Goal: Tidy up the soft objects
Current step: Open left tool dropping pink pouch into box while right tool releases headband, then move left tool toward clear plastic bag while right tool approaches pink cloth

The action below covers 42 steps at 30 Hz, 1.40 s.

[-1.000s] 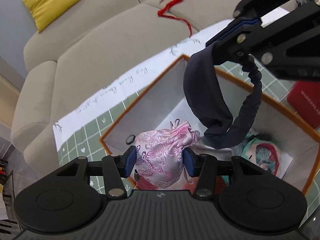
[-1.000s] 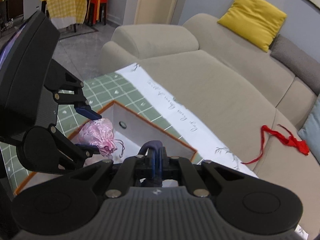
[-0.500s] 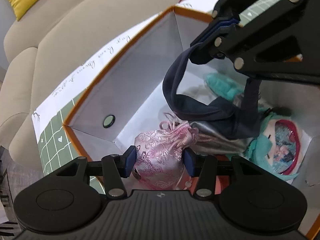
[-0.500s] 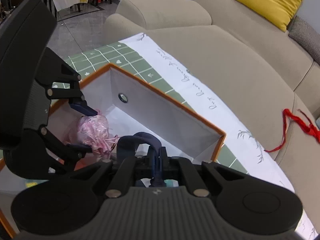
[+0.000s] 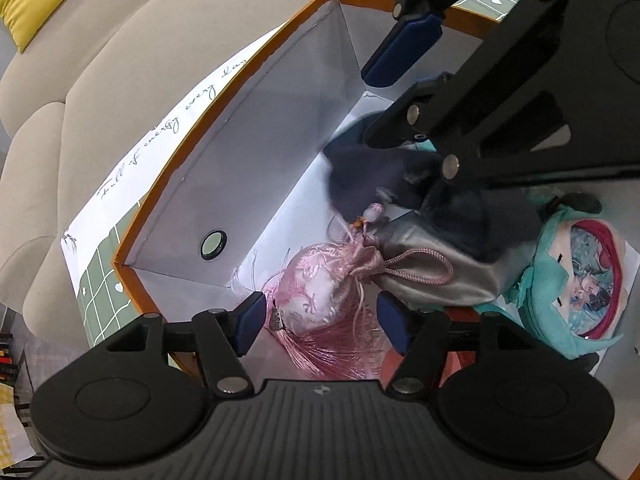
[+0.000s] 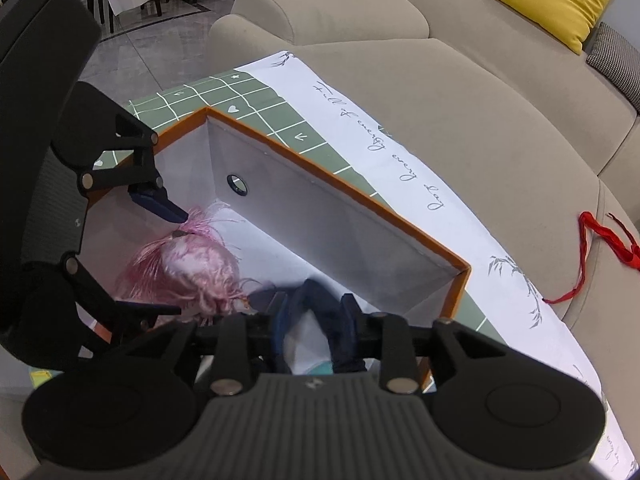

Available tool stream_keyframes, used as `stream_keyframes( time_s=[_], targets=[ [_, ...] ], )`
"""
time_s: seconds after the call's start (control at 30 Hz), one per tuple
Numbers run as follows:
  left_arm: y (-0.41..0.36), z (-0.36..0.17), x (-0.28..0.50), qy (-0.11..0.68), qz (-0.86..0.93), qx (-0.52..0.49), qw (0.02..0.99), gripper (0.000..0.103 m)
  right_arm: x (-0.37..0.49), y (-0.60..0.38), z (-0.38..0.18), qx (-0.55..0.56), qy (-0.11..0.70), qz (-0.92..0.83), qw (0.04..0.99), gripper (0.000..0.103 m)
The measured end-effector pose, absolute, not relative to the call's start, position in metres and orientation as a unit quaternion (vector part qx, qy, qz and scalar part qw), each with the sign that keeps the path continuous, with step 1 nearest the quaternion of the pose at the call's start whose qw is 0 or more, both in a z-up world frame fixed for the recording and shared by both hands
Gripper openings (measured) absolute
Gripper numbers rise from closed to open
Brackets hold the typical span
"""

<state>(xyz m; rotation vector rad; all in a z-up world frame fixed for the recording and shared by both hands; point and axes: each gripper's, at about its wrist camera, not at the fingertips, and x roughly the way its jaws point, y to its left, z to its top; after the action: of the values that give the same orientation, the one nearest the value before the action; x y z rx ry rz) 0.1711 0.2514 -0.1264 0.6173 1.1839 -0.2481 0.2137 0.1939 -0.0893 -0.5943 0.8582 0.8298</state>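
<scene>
Left claw (image 5: 320, 322): fingers now parted, blue pads standing clear on either side of the pink brocade pouch (image 5: 320, 300), which they clamped half a second ago. The pouch rests on the box floor, fringe splayed toward the camera.

Right claw (image 5: 400, 92): likewise sprung apart. It pinched the dark headband (image 5: 376, 176) a moment ago; that band now lies slumped in the box below it, blurred, probably just settling. In the right wrist view, dark fabric loops between the spread pads (image 6: 314, 320); whether it touches them cannot be told.

Meaning for the task, as a judgement: both soft items are deposited, so this pair is done and the claws are free to lift out for the next.

Contents and materials:
- Pink brocade pouch: glossy woven satin, rounded, gathered neck, fine thread tassels.
- Dark headband: matte navy stretch cloth, limp.
- Grey pouch (image 5: 440, 276): smooth satin, pink drawcord, touching the pink pouch's neck.
- Teal plush bag (image 5: 576, 284): fuzzy, printed front panel, red trim.
- Storage box (image 5: 240, 168): rigid grey walls, orange rim, one metal eyelet.

Surroundings: box on a green-checked cloth (image 6: 256, 104) with white script border; beige sofa (image 6: 460, 100) behind; red ribbon (image 6: 600, 248) on its cushion, outside the box, possibly next.
</scene>
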Motion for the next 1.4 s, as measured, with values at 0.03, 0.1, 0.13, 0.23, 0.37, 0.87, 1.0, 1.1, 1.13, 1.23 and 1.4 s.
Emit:
stream_keyframes(
  time_s=[0.03,0.1,0.13,0.23,0.37,0.87,1.0,1.1,1.13,1.23,1.4],
  targets=[
    [0.251,-0.126,0.171,0.548,-0.113,0.284,0.779,0.075,0.213,0.193,-0.089,-0.275,0.397,0.384,0.787,0.028],
    [0.254,-0.126,0.174,0.549,-0.111,0.279,0.780,0.075,0.214,0.192,-0.088,-0.273,0.397,0.384,0.787,0.028],
    [0.254,-0.125,0.174,0.549,-0.111,0.277,0.780,0.075,0.213,0.191,-0.086,-0.272,0.396,0.384,0.789,0.028],
    [0.253,-0.121,0.174,0.548,-0.108,0.281,0.781,0.075,0.212,0.188,-0.083,-0.272,0.393,0.383,0.790,0.028],
    [0.249,-0.113,0.172,0.544,-0.106,0.285,0.782,0.075,0.211,0.183,-0.076,-0.271,0.389,0.381,0.794,0.028],
    [0.225,-0.069,0.155,0.522,-0.093,0.307,0.790,0.075,0.201,0.159,-0.029,-0.267,0.355,0.369,0.816,0.028],
    [0.216,-0.055,0.151,0.514,-0.090,0.316,0.792,0.075,0.195,0.147,-0.011,-0.262,0.343,0.367,0.824,0.028],
    [0.206,-0.045,0.148,0.507,-0.090,0.324,0.794,0.075,0.189,0.137,0.000,-0.261,0.333,0.366,0.829,0.028],
    [0.202,-0.041,0.146,0.504,-0.090,0.326,0.794,0.075,0.188,0.133,0.004,-0.261,0.330,0.365,0.831,0.028],
    [0.189,-0.031,0.143,0.497,-0.093,0.335,0.795,0.075,0.182,0.120,0.015,-0.256,0.322,0.362,0.836,0.028],
    [0.163,-0.021,0.141,0.487,-0.098,0.352,0.793,0.076,0.175,0.092,0.029,-0.248,0.313,0.352,0.846,0.028]
  ],
)
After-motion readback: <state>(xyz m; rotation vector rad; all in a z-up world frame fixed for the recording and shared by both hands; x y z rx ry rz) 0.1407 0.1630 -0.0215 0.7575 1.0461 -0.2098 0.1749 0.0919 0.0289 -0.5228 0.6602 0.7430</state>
